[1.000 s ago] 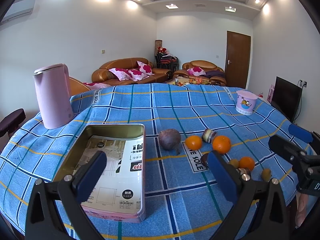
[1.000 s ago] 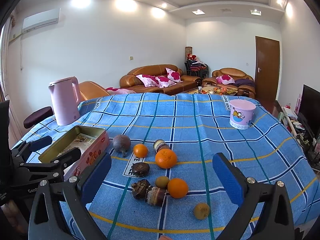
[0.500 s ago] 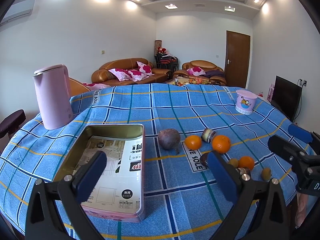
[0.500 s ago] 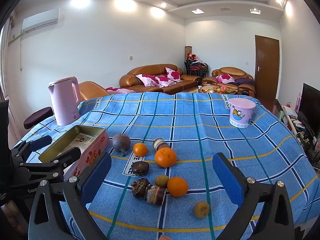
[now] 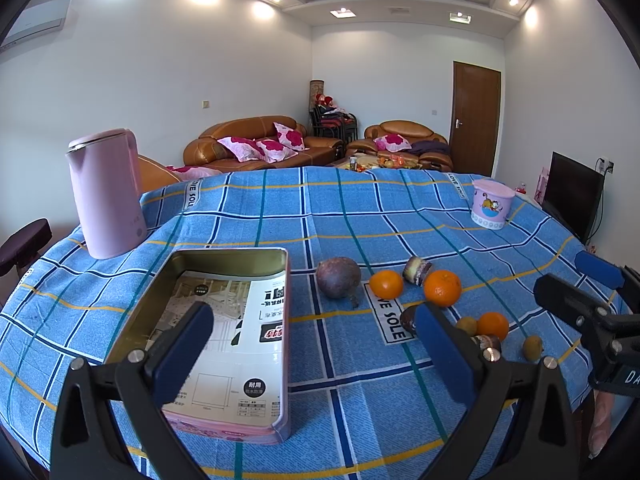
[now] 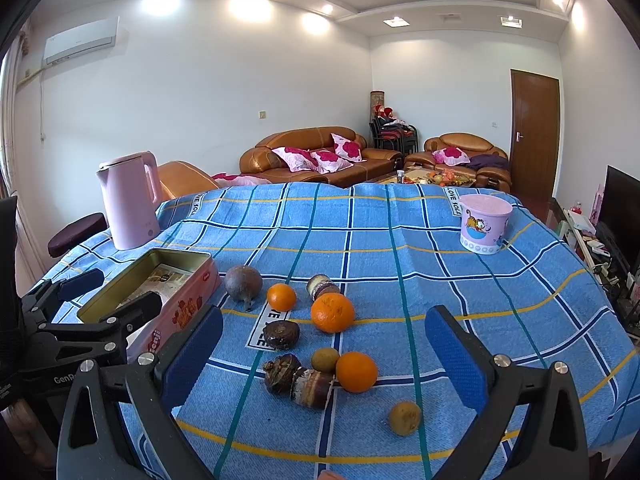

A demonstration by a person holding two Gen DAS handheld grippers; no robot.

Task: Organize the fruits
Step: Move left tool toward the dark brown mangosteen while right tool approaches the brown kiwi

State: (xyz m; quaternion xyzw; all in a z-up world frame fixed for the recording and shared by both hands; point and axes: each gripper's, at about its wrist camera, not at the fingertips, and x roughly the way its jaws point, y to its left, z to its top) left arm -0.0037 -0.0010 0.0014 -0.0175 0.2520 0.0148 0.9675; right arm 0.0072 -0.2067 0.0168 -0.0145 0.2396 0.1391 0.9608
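Several fruits lie loose on the blue checked tablecloth: a large orange, two smaller oranges, a purple round fruit, dark brown lumpy ones and small yellow-green ones. An open pink tin box holding a printed paper stands left of them. My left gripper is open and empty, above the table between the tin and the fruits. My right gripper is open and empty, hovering in front of the fruit cluster.
A pink kettle stands at the far left of the table. A pink cartoon cup stands at the far right. Sofas, a door and a TV are behind the table.
Both views have shifted very slightly; the grippers stay open and nothing on the table has moved.
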